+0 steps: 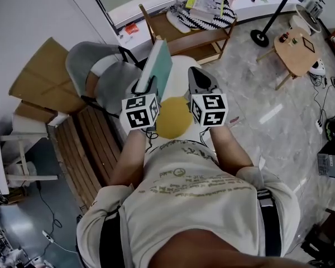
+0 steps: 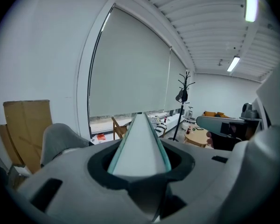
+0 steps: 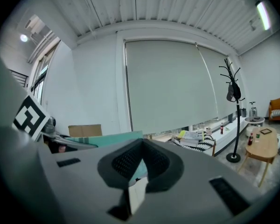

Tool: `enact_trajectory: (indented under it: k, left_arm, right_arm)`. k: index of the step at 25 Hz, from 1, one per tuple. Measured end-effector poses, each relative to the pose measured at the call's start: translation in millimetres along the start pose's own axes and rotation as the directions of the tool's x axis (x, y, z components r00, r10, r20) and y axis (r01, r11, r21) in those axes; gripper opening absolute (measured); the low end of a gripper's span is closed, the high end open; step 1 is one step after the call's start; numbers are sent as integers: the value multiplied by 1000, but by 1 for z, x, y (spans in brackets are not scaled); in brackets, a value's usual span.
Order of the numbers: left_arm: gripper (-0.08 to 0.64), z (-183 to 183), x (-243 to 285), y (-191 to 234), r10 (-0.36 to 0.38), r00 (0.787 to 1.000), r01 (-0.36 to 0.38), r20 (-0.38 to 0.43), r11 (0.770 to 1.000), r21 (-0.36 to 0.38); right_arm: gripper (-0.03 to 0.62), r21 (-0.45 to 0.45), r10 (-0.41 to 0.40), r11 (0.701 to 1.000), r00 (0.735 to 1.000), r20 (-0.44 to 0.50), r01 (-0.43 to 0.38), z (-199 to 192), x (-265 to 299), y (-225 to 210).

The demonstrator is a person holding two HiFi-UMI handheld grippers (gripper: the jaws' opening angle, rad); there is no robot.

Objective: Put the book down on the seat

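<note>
A thin teal book stands on edge, its pages facing me in the left gripper view. My left gripper is shut on the book's lower end, both pads against its covers. Just to the right, my right gripper is shut with nothing in it, its pads meeting; the book's cover shows to its left. Below both grippers lies a round yellow seat pad on a white base. A grey shell chair stands to the left of the book.
A slatted wooden bench runs along the left wall beside cardboard. A wooden rack with a striped cushion stands ahead. To the right are a coat stand and a low wooden table. Cables and boxes lie at the right edge.
</note>
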State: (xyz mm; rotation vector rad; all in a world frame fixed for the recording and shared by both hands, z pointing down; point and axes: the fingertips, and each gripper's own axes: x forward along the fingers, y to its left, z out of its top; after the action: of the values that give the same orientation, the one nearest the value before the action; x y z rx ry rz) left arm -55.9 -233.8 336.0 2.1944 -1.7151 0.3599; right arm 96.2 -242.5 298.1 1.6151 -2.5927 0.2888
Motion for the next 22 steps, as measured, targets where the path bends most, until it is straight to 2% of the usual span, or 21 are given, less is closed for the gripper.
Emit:
enact_trajectory:
  k: [7,12,16,22]
  left_arm:
    - [173,-36,-3,30,-15,997,13,-80,1000,-24]
    - [173,-79,-12,53,-13,987,1,-162,997,-73]
    - [173,-130,-11,77,-21,969,-13,-246,991,-132]
    - [173,-207,12,113,-71,937,5,-342,982,-189]
  right_arm:
    - [28,23,-3,1000,997,-83,5,-35,11,24]
    - [28,49,20,999,983,-185,-11,-76,21,46]
    - [28,57,39,998,961,-275,-25,-118,31,66]
    - [28,69,53,997,912,-406,-27,-192,52,87]
